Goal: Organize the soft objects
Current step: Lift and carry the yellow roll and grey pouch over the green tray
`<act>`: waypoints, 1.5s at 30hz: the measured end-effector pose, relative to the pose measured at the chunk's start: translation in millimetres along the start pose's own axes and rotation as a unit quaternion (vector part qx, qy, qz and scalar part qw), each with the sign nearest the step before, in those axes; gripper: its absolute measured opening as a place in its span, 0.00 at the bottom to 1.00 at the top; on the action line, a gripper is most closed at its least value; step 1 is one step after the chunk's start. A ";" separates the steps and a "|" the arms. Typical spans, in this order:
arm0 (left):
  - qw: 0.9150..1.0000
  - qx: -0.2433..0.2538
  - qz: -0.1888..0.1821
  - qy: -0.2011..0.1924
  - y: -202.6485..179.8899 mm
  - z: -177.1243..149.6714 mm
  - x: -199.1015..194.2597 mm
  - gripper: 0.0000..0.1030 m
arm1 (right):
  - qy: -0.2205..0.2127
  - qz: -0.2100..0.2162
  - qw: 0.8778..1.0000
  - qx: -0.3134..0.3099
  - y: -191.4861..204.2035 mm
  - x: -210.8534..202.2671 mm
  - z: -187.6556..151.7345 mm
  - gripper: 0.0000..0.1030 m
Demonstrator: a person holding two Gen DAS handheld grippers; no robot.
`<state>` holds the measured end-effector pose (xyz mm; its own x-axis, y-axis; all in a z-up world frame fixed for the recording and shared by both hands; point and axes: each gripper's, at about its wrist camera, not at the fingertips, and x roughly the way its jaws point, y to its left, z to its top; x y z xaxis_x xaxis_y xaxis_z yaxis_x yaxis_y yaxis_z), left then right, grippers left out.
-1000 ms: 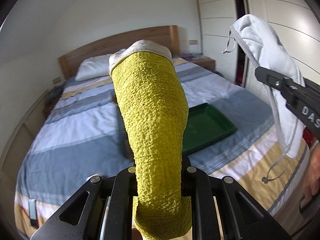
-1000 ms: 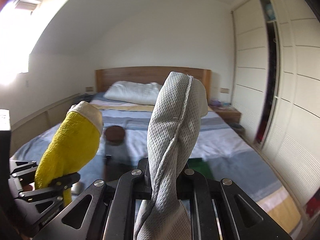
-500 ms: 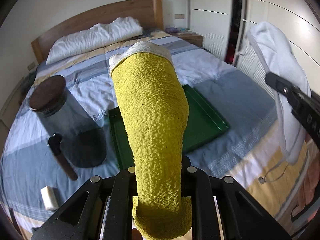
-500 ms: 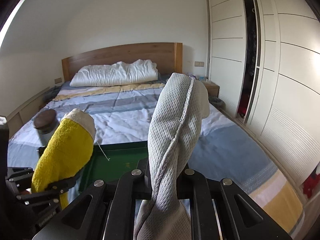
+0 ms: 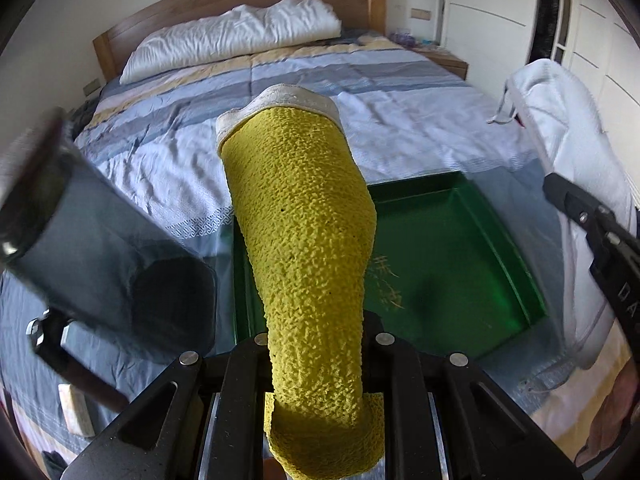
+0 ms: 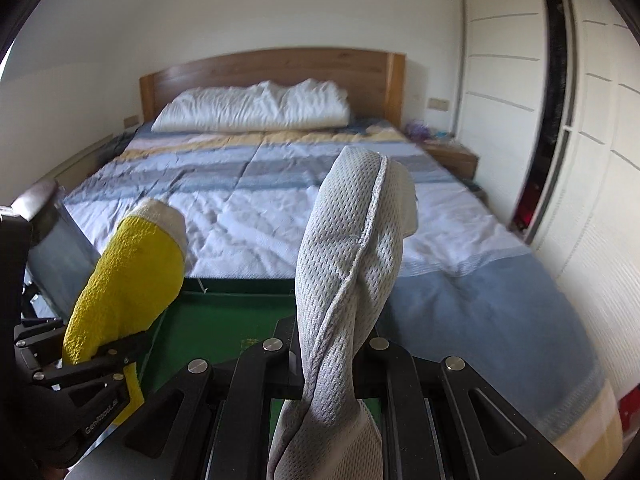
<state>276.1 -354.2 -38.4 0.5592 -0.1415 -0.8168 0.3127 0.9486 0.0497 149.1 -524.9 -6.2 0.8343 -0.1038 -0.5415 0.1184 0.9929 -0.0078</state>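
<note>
Carrying step: left gripper (image 5: 316,364) clamped tight on yellow sock (image 5: 300,216), right gripper (image 6: 326,364) on grey sock (image 6: 348,264); next, lower both into tray (image 5: 516,256) at 3 o'clock

A white pillow (image 6: 256,106) against the wooden headboard (image 6: 276,66) — striped bedspread (image 5: 360,80), white wardrobe (image 6: 500,92) alongside.

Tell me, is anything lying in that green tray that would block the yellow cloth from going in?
Nothing visible does. The green tray looks bare where it shows, though the yellow cloth itself hides its left part. The dark jar stands left of the tray, outside it.
</note>
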 end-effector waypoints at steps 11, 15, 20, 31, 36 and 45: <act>0.999 -0.014 0.026 0.028 -5.8 0.4 49.6 0.14 | 0.052 0.029 0.998 -0.032 -5.5 95.8 24.8 0.10; 0.999 -0.025 0.028 0.037 -5.6 3.0 60.5 0.14 | 0.067 0.037 0.996 -0.045 -9.0 123.4 32.3 0.10; 0.997 -0.038 0.029 0.053 -5.5 0.0 71.1 0.14 | 0.083 0.045 0.994 -0.046 -12.0 143.4 30.7 0.11; 0.996 -0.056 0.019 0.068 -10.8 -7.7 81.0 0.15 | 0.100 0.036 0.993 -0.052 -8.1 177.4 33.3 0.11; 0.996 -0.054 0.020 0.065 -12.4 -7.8 82.5 0.15 | 0.099 0.033 0.993 -0.057 -3.8 192.0 34.8 0.11; 0.996 -0.053 0.019 0.063 -9.2 -8.0 86.5 0.15 | 0.109 0.035 0.991 -0.063 1.0 198.0 30.9 0.12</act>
<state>315.4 -372.9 -114.1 0.4657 -0.0746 -0.8818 0.2058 0.9782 0.0259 331.1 -546.2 -87.4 0.6995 -0.0332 -0.7138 -0.0152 0.9980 -0.0613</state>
